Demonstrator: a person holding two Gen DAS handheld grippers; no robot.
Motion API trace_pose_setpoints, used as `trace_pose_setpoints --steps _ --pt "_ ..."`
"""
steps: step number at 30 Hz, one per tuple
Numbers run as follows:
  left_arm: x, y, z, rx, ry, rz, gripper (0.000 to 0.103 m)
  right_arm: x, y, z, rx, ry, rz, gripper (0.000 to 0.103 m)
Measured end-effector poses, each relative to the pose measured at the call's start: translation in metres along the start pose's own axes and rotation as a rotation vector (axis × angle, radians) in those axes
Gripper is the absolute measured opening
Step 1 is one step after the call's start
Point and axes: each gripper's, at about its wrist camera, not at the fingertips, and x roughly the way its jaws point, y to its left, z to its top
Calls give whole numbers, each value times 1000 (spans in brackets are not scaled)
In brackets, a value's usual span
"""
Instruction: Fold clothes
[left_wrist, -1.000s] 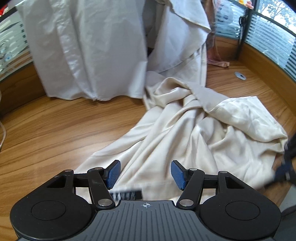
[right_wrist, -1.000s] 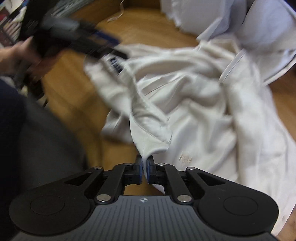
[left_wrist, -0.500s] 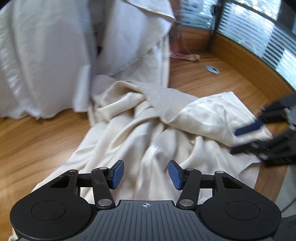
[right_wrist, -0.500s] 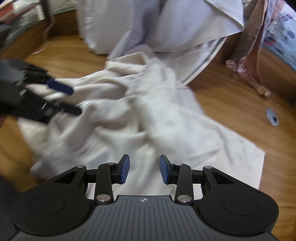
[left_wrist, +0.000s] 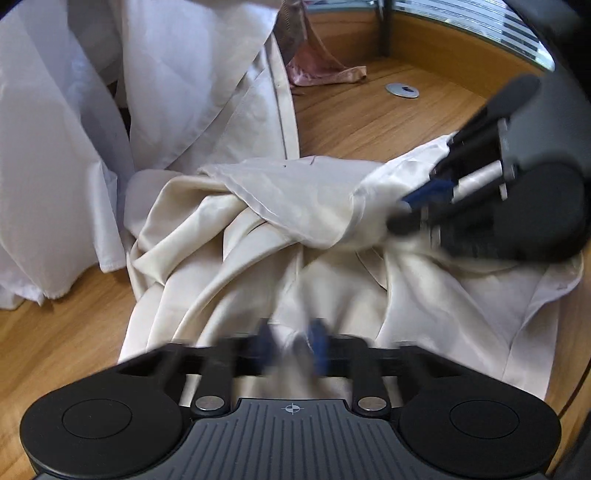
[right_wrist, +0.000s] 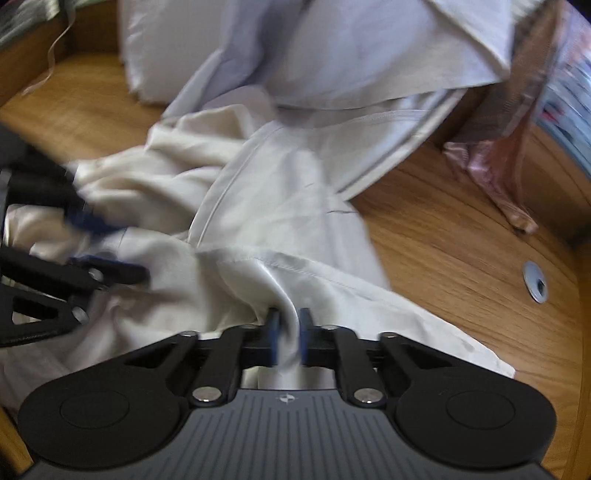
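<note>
While the wooden desk spreads out beneath everything, a heap of white sheets rises at its far side, draped high and hanging to the wood; in front of that heap lies the cream garment, crumpled and twisted across the middle of the desk, with one flat corner reaching toward the near right edge in the right wrist view; a pink cloth hangs at the far right beside the sheets, its end resting on the wood. Both tools sit low over the garment; the left claw is blurred, its blue pads drawn close together with a fold of cream fabric between them, though whether it is truly pinched I cannot tell; from the other camera it appears at the left, over the rumpled part. The right claw is nearly closed, clamping a ridge of the garment that stands up between its pads; seen from the left wrist, it comes in from the right with its tips in the fabric. Smallest of all, a round metal disc lies flat on the bare wood, well apart from the clothes.
</note>
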Motion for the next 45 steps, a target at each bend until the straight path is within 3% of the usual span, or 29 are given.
trace_pose_setpoints --steps 1,6,11,14,16,20,23,27,31,33,35,36,37,45 --pt "-4 3 -2 -19 -20 -1 9 -5 -8 0 24 -16 -12 2" --pt "-29 32 -12 -186 -65 -20 7 -24 -54 -1 153 -65 -101 1" --pt "-56 52 -25 -253 -79 -1 7 -19 -104 -26 303 7 -211 2" --pt "-67 57 -31 -251 -76 -18 7 -22 -110 -35 323 35 -238 9" --pt "-71 55 -32 -243 -76 -30 7 -29 -105 -38 325 24 -219 16" --pt "-75 48 -33 -251 -82 -54 7 -47 -73 -32 321 -30 -139 21" --pt "-76 42 -33 -264 -86 -75 7 -53 -55 -26 387 -75 -20 27" --pt "-82 36 -32 -269 -100 -102 7 -39 -35 -18 483 -64 129 28" --pt "-95 32 -29 -272 -138 -115 7 -29 -11 -3 477 -50 172 44" --pt "-101 31 -28 -280 -152 -123 7 -22 -6 2 490 -30 174 44" --pt "-106 30 -27 -287 -165 -128 7 -12 -4 4 499 -4 170 36" --pt "-109 30 -27 -289 -171 -128 7 -9 -4 4 501 9 163 9" --pt "-111 30 -27 -291 -176 -125 7 -8 -5 4 503 10 152 5" --pt "-115 45 -32 -357 -177 -115 7 -76 -48 -15 565 -140 94 5"
